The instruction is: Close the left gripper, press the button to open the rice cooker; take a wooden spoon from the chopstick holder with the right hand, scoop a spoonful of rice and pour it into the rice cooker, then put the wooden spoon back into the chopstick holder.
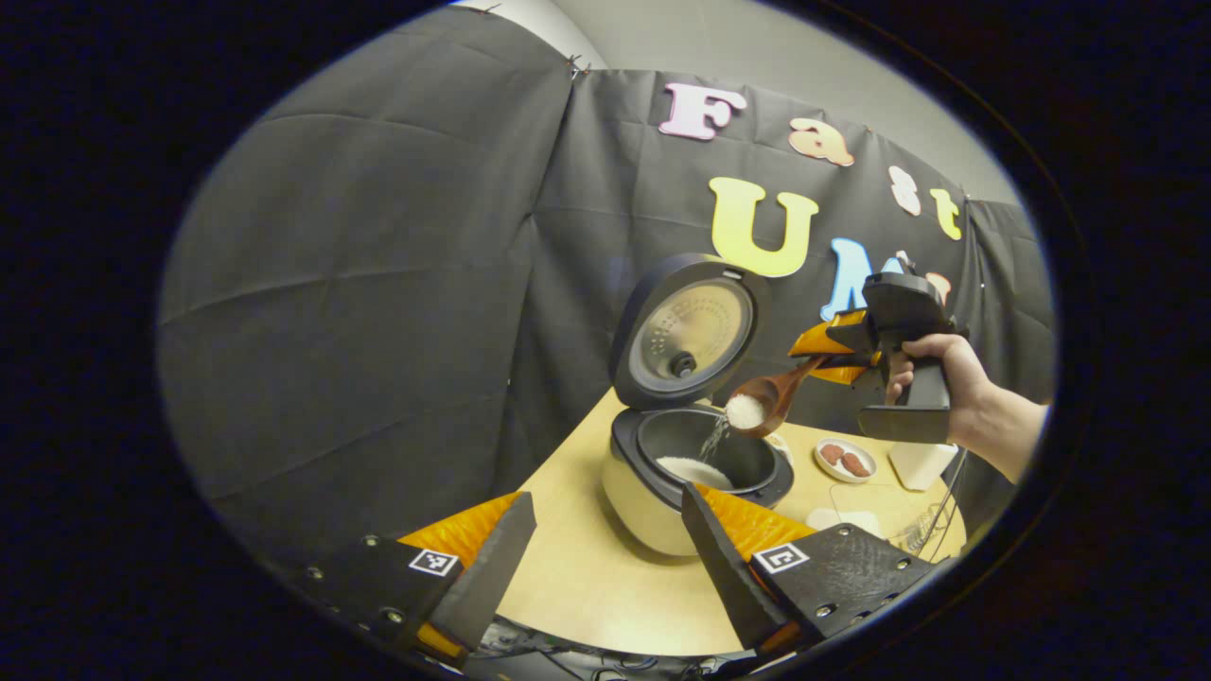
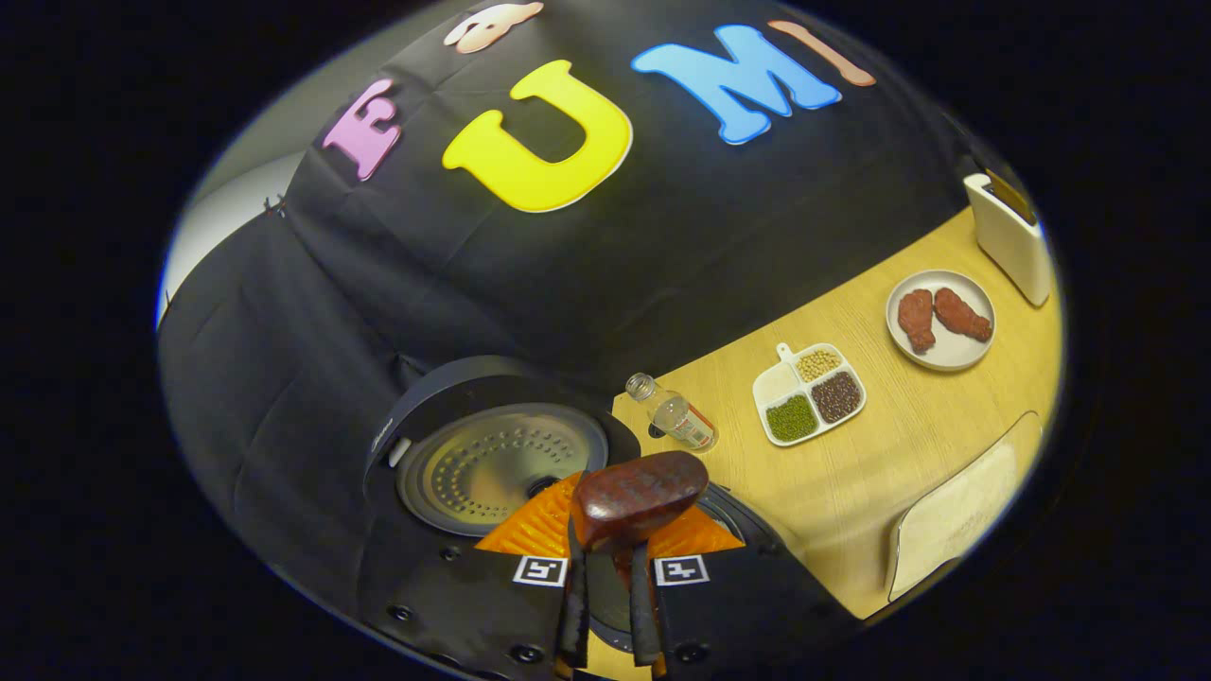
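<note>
The rice cooker stands on the wooden table with its lid swung up. Above its pot, the right gripper, held by a hand, is shut on the handle of a wooden spoon. The spoon is tilted and rice streams down into the inner pot, where a white heap lies. In the right gripper view the spoon's bowl sits just beyond my right gripper, over the cooker and its lid. My left gripper hangs open, low and in front of the cooker.
A plate with two brown food pieces, a divided dish of grains and beans, a small bottle, a white holder at the far right and a clear tray stand on the table beside the cooker.
</note>
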The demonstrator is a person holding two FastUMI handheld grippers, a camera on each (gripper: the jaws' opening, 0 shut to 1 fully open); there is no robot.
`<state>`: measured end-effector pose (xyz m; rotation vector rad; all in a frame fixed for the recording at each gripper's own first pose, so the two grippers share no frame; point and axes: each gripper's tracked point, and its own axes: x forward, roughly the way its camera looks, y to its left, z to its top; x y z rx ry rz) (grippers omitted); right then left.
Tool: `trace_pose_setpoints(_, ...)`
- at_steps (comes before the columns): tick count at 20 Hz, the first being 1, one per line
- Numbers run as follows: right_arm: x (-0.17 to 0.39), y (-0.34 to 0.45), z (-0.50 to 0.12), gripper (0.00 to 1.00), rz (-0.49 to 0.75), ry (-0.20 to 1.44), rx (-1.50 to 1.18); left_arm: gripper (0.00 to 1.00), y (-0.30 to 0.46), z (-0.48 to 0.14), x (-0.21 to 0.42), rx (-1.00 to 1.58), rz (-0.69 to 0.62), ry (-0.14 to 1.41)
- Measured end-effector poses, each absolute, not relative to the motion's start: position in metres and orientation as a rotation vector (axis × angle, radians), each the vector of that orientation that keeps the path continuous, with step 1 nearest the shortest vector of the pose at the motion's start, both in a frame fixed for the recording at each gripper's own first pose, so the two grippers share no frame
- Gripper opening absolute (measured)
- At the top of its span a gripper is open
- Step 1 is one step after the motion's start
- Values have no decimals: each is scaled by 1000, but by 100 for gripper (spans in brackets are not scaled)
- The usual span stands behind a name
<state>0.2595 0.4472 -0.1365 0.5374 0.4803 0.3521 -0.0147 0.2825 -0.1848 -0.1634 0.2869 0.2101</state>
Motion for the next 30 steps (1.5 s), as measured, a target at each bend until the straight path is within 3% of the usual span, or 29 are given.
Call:
trace_pose_setpoints(5, 274, 459, -146, 19, 359, 404, 280, 96, 296, -186, -17, -124, 239, 303)
trace_pose_setpoints(16, 290, 479, -163, 19, 407, 356, -18, 98, 308, -178, -2, -8, 232, 321)
trace_pose_setpoints(18, 292, 487, -157, 15, 427, 320, -88, 97, 314, -176, -1, 25, 237, 318)
trace_pose_setpoints(19, 290, 490, -154, 19, 439, 306, -122, 97, 317, -176, 1, 29, 239, 316)
trace_pose_setpoints(28, 280, 496, -155, 19, 477, 272, -257, 98, 330, -170, -2, 38, 248, 294)
trace_pose_setpoints(29, 277, 498, -154, 16, 486, 260, -276, 97, 330, -170, -3, 34, 246, 291)
trace_pose_setpoints(30, 273, 498, -151, 19, 495, 241, -300, 98, 330, -171, -2, 32, 245, 289)
